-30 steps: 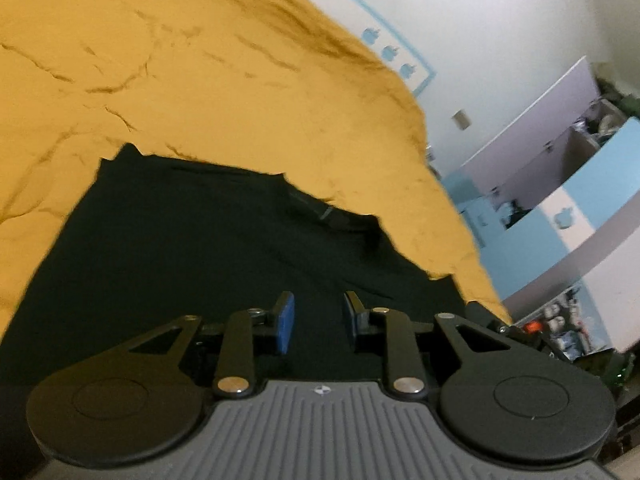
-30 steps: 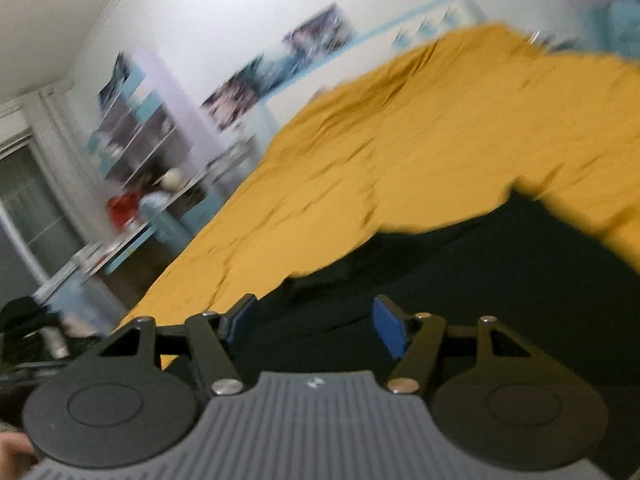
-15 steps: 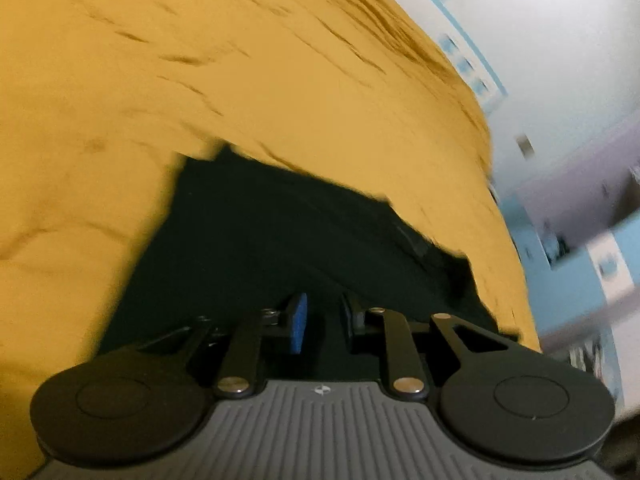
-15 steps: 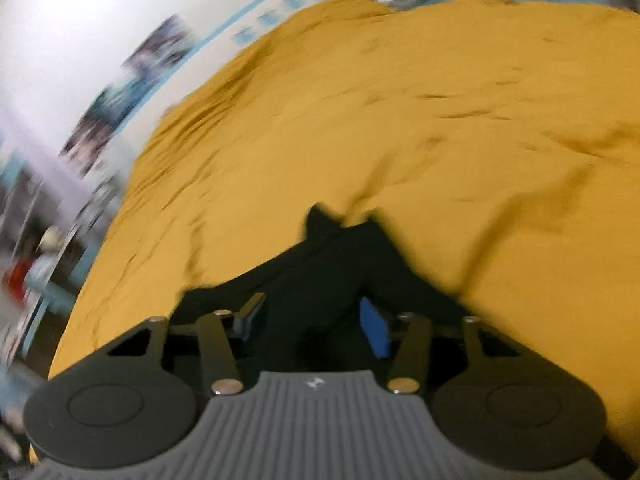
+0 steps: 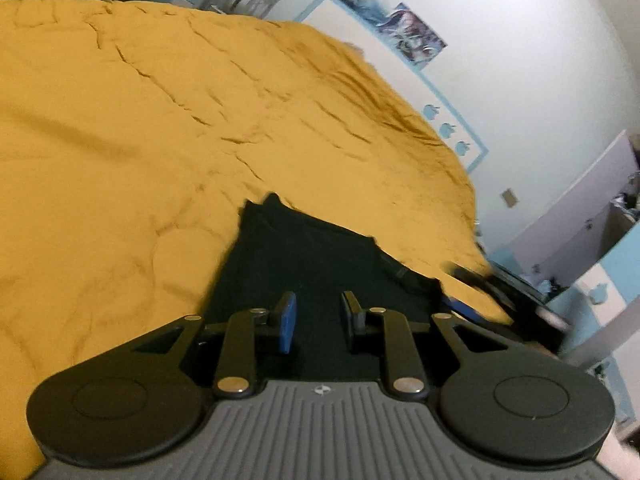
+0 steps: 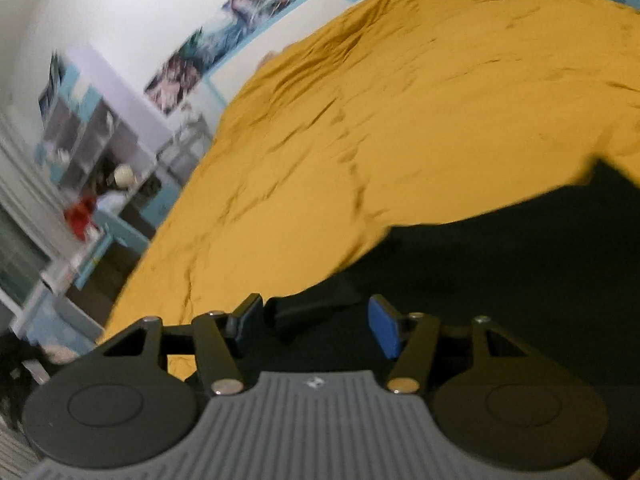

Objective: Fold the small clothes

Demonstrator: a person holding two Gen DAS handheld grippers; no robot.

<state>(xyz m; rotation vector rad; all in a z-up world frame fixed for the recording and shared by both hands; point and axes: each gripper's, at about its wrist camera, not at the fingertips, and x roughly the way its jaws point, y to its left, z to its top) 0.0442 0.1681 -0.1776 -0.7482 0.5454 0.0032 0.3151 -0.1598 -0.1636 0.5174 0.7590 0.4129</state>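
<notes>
A small black garment [image 5: 320,256] lies flat on a mustard-yellow bed cover [image 5: 160,128]. My left gripper [image 5: 318,320] hovers over the garment's near part with a narrow gap between its blue pads and nothing between them. In the right wrist view the black garment [image 6: 500,264] fills the lower right on the yellow cover [image 6: 400,120]. My right gripper [image 6: 316,328] is open wide just above the garment's edge, where a small fold of cloth sits between the pads without being gripped.
The bed's far edge meets a white wall with posters [image 5: 384,20]. A shelf unit and cluttered desk [image 6: 88,168] stand beyond the bed's left side in the right wrist view. Cupboards [image 5: 580,220] stand to the right in the left wrist view.
Both grippers have swung over the garment. The left view has pulled back and risen, showing more bed cover. The right gripper moved from a garment corner to its left edge and stays open.
</notes>
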